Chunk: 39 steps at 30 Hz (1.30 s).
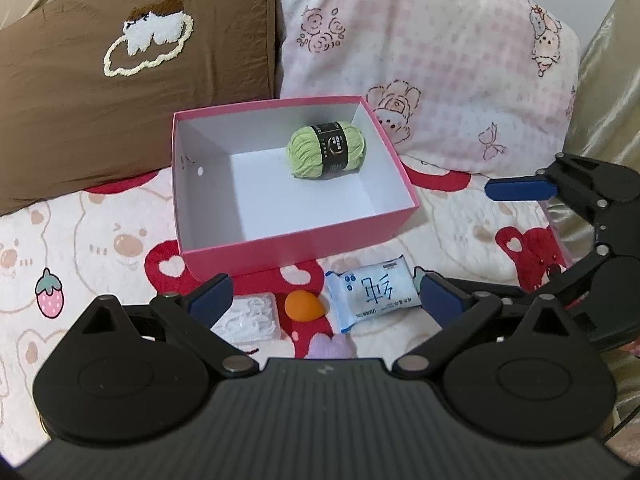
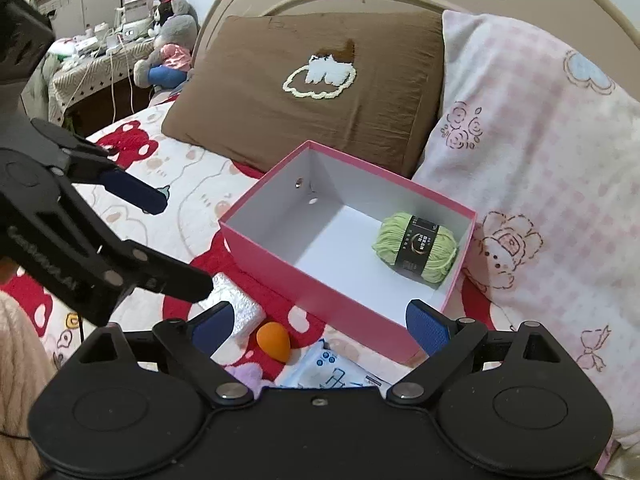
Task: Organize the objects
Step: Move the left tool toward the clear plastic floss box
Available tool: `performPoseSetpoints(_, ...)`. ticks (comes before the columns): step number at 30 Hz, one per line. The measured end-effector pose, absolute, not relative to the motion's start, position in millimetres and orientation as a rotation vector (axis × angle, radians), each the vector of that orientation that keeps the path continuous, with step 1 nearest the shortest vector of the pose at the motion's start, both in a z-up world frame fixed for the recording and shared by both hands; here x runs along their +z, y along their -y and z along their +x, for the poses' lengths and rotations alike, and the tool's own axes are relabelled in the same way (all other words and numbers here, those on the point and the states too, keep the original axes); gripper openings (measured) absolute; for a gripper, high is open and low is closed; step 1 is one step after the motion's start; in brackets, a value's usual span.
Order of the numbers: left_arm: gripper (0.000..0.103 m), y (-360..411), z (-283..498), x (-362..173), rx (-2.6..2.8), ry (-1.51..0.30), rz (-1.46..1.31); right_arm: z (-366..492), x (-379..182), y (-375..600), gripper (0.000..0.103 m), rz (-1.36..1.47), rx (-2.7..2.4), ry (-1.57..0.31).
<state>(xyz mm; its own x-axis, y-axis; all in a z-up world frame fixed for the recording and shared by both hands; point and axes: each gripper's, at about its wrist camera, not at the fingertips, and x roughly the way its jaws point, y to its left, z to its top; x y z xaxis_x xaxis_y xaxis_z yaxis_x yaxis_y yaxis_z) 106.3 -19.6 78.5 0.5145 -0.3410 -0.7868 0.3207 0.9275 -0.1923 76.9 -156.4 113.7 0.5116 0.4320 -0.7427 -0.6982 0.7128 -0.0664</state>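
Yarn (image 1: 326,149) in pink box (image 1: 280,248); both jaws wide, nothing btwn.

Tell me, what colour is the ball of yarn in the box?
Light green yarn with a black label band, clearest in the left wrist view.

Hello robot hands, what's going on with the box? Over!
Left gripper and right gripper open, empty. Green yarn in pink box. Orange egg and tissue pack outside. Nothing blocking.
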Motion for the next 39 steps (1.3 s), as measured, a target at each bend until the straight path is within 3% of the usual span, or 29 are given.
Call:
performPoseSetpoints(18, 0.101, -18, 95, 29, -0.353, -0.946, -0.079, 48, 103, 134, 0.094, -0.358, 0.852, -0.803)
performPoseSetpoints(39, 0.101, -53, 116, -40, -0.315, -1.037, -0.169, 54, 46, 81, 0.094, -0.444, 0.97, -0.816)
